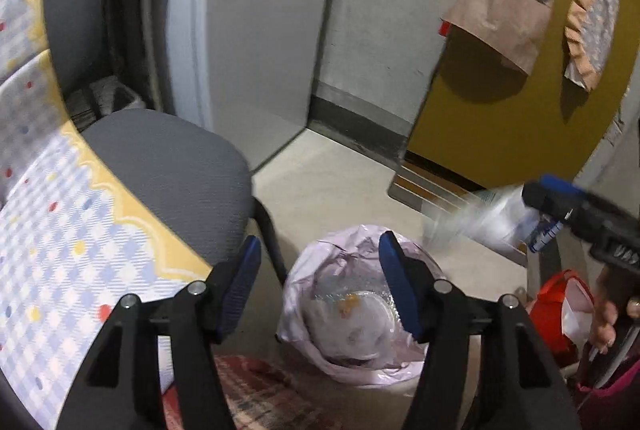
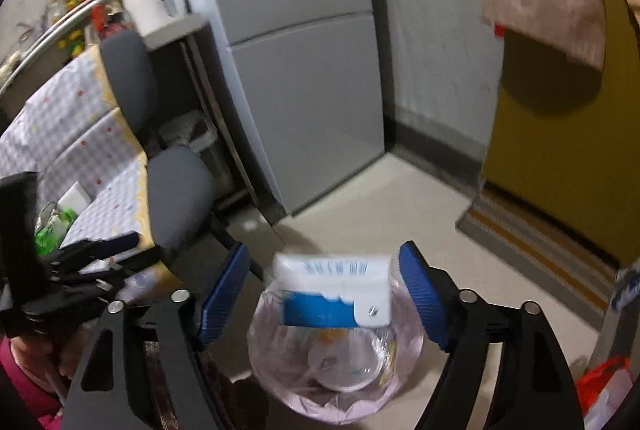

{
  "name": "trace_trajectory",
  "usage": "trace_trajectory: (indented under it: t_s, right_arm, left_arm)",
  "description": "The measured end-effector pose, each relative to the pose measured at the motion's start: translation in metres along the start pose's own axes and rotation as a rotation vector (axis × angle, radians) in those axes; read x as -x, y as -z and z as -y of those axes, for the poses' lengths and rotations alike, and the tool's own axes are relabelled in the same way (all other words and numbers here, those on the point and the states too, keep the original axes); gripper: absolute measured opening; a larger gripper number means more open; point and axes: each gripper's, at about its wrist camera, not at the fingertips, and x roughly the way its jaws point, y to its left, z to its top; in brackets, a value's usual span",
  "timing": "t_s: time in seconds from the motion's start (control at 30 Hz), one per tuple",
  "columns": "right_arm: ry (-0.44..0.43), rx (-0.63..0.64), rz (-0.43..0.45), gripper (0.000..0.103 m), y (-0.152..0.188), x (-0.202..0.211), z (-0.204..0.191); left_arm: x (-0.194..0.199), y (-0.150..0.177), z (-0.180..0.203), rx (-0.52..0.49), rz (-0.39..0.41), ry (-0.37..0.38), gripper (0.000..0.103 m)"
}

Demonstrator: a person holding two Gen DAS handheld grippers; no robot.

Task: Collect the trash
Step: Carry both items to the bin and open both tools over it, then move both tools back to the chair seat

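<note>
A white-and-blue carton (image 2: 334, 290), blurred, hangs between the spread blue pads of the right gripper (image 2: 326, 292) without touching either, directly above a trash bin (image 2: 336, 362) lined with a pale pink bag (image 2: 304, 404). Clear plastic containers (image 2: 344, 362) lie at the bottom of the bin. The left gripper (image 1: 320, 284) hovers near the bin with its jaws apart and nothing between them; from its camera the right gripper appears at the right edge, the carton a blur beside its tip. A grey office chair (image 1: 160, 165) stands left of the bin, tucked against a table covered in a checked blue-and-yellow cloth (image 1: 60, 230). A grey refrigerator (image 2: 296, 69) and a mustard-yellow door (image 1: 500, 101) stand behind, with a striped mat (image 2: 540, 250) on the floor before the door.
</note>
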Motion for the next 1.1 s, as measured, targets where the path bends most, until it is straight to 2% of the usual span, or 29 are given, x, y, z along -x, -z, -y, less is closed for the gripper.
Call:
trace_trajectory:
  t_s: [0.2, 0.4, 0.63, 0.8, 1.03, 1.1]
  right_arm:
    - [-0.012, -0.023, 0.02, 0.079, -0.003, 0.002, -0.005]
    - [-0.113, 0.024, 0.039, 0.079, -0.013, 0.003, -0.041]
    - [-0.248, 0.15, 0.014, 0.079, -0.021, -0.01, -0.117]
    - [-0.353, 0.276, -0.032, 0.079, -0.02, -0.023, -0.187]
    - [-0.471, 0.454, -0.058, 0.079, -0.015, -0.03, -0.284]
    - [-0.507, 0.49, -0.053, 0.078, -0.016, -0.031, -0.312]
  left_arm:
    - [0.027, 0.003, -0.028, 0.061, 0.048, -0.084, 0.067]
    - [0.062, 0.02, -0.06, 0.1, 0.082, -0.191, 0.07]
    - [0.111, 0.054, -0.121, 0.211, 0.113, -0.372, 0.077]
    - [0.141, 0.08, -0.169, 0.306, 0.119, -0.505, 0.079]
    - [0.211, 0.108, -0.234, 0.454, 0.155, -0.701, 0.079]
    - [0.233, 0.117, -0.253, 0.492, 0.173, -0.771, 0.084]
